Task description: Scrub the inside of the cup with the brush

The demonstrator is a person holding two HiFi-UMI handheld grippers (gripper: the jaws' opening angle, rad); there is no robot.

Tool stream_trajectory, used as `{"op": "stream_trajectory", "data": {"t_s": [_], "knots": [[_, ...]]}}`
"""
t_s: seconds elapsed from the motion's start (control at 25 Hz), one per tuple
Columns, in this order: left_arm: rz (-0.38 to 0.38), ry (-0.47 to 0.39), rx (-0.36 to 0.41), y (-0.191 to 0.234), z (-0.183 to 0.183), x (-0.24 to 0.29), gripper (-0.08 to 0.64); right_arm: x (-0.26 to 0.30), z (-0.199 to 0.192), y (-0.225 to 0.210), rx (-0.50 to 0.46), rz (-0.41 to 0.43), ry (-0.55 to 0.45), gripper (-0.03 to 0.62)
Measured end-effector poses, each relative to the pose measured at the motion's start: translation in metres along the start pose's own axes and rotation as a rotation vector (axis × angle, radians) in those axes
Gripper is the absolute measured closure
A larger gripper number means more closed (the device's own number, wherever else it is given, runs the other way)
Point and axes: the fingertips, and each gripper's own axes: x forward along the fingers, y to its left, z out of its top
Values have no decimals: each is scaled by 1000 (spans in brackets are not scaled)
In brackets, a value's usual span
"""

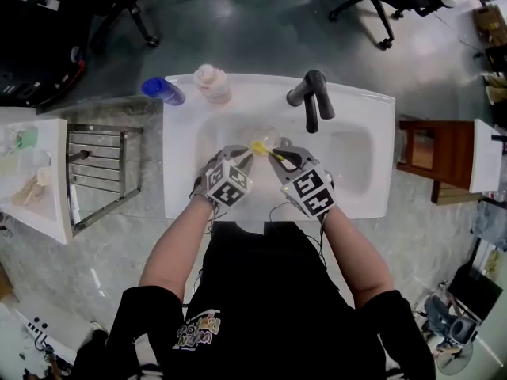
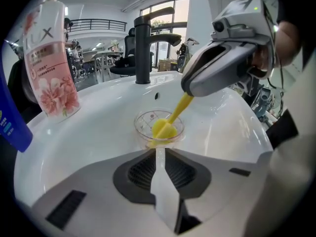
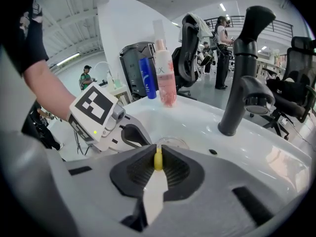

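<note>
The cup [image 2: 143, 124], a small round vessel of clear material, stood upright in the bottom of the sink [image 1: 360, 109], at the centre of the head view. The brush [image 2: 174, 116], smooth yellow plastic with a rounded head, had its head inside the cup and its handle slanting toward the upper right of the left gripper view. My left gripper [image 2: 158, 151] had its jaws closed on the cup's near wall. My right gripper [image 3: 158, 157] was clamped on the brush handle, with a short yellow length showing between its ribbed dark pads.

The left gripper view showed the brush head within the cup. The right gripper view showed only the cup's rim beyond the jaws, with the left gripper's body at centre left. Only the head view showed both grippers meeting at the cup.

The sink was white, glossy and rectangular, with a rounded basin. A matte black faucet [image 1: 311, 97] stood on its upper rim. A pink bottle [image 2: 49, 68] and a blue bottle [image 1: 162, 91] stood at its upper left corner. A metal rack [image 1: 99, 172] stood at the left of the head view. The floor [image 1: 238, 22] was grey and polished, with black office chairs [image 1: 135, 6] along the top edge.
</note>
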Motion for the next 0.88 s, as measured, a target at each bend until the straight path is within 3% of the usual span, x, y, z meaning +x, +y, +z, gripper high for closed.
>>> {"op": "stream_trajectory", "data": {"t_s": [0.36,0.88], "knots": [[-14,-6,47,-6,2,-1,509,8,7,-17,-21,-46,1,555],[-6,-9,52,-5,1,-2,509,6,2,-40,-27,-106,39,554]]}}
